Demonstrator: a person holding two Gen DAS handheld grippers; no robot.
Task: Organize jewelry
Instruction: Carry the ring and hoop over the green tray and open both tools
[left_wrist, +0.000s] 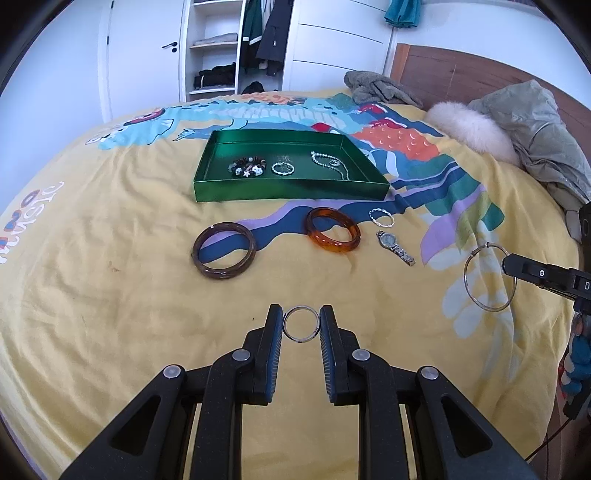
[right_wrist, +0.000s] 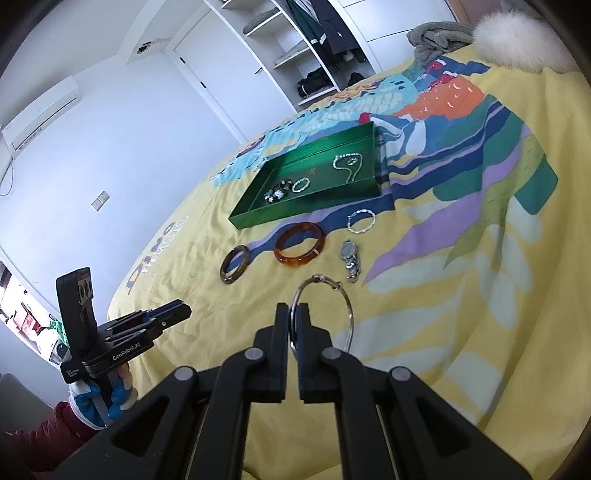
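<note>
Your left gripper (left_wrist: 301, 325) holds a small silver ring (left_wrist: 301, 324) pinched between its two fingers, the band upright and touching both pads, above the yellow patterned bedspread (left_wrist: 110, 295). Your right gripper (right_wrist: 293, 314) is closed on the rim of a large thin silver hoop (right_wrist: 321, 310), which stands up out of the jaws and curves off to the right; from the left wrist view the same hoop (left_wrist: 489, 277) hangs at the tip of that gripper at the far right. Ahead of you the green tray (left_wrist: 291, 192) lies flat on the bedspread and already holds a dark beaded bracelet (left_wrist: 248, 167), a small silver chain bracelet (left_wrist: 283, 168) just beside it, and a silver necklace (left_wrist: 330, 164) toward the right end. In front of the tray, on the cover, lie a dark brown bangle (left_wrist: 223, 254), an amber bangle (left_wrist: 332, 229) tilted up on one side, a twisted silver bracelet (left_wrist: 381, 217) and a metal wristwatch (left_wrist: 394, 247), the watch just beside the twisted bracelet. A fur-trimmed jacket (left_wrist: 517, 125) is heaped at the far right of the bed.
</note>
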